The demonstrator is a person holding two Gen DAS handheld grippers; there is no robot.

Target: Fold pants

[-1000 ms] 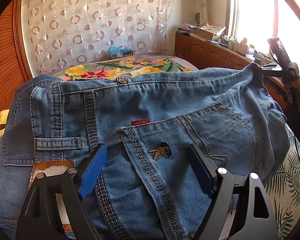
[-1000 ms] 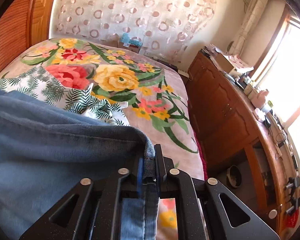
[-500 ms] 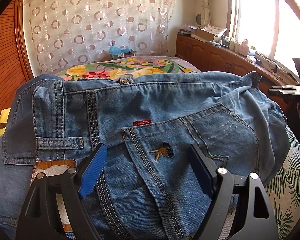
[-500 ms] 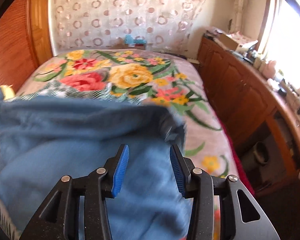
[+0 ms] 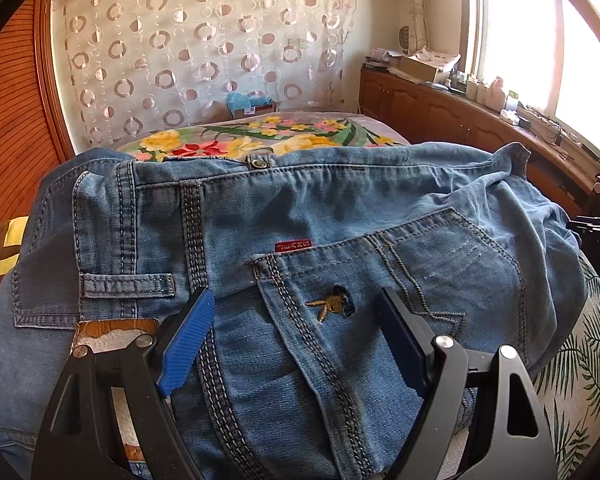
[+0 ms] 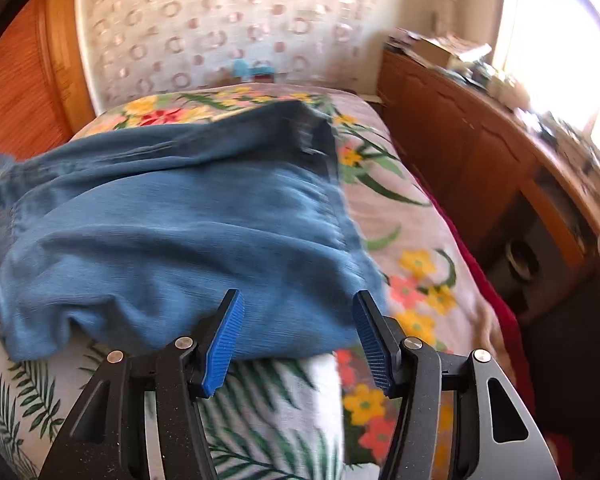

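A: Where are the pants rn?

B: Jeans (image 5: pixel 300 248) lie folded in a heap on the bed (image 6: pixel 404 216). In the left wrist view they fill most of the pic: waistband up at 12 w/ its metal button (image 5: pixel 257 163), back pocket (image 5: pixel 388 280) w/ small gold embroidery at centre, red tag (image 5: pixel 293 245) just above the pocket edge.

A: Left gripper?

B: Left gripper (image 5: pixel 296 332) hangs over the pocket, jaws wide apart. Blue pads (image 5: pixel 186 340) at 7 and 5 of the frame, denim showing between them, but I can't see either pad pressing on it. Nothing held.

A: Right one?

B: Right gripper (image 6: pixel 298 336) has jaws that have just been opening, now roughly half apart. The near edge of the folded jeans (image 6: pixel 172 240) lies between the pads in my view, w/ fern-print bedding (image 6: pixel 268 408) showing under them. Cloth is loose, no grip that I can see. Pic is motion-blurred.

A: Anything else nearby?

B: Floral bedspread (image 6: pixel 412 264) at 3 of the jeans, wooden cabinets (image 6: pixel 460 136) past that, ring-pattern curtain (image 5: pixel 204 44) at 12.
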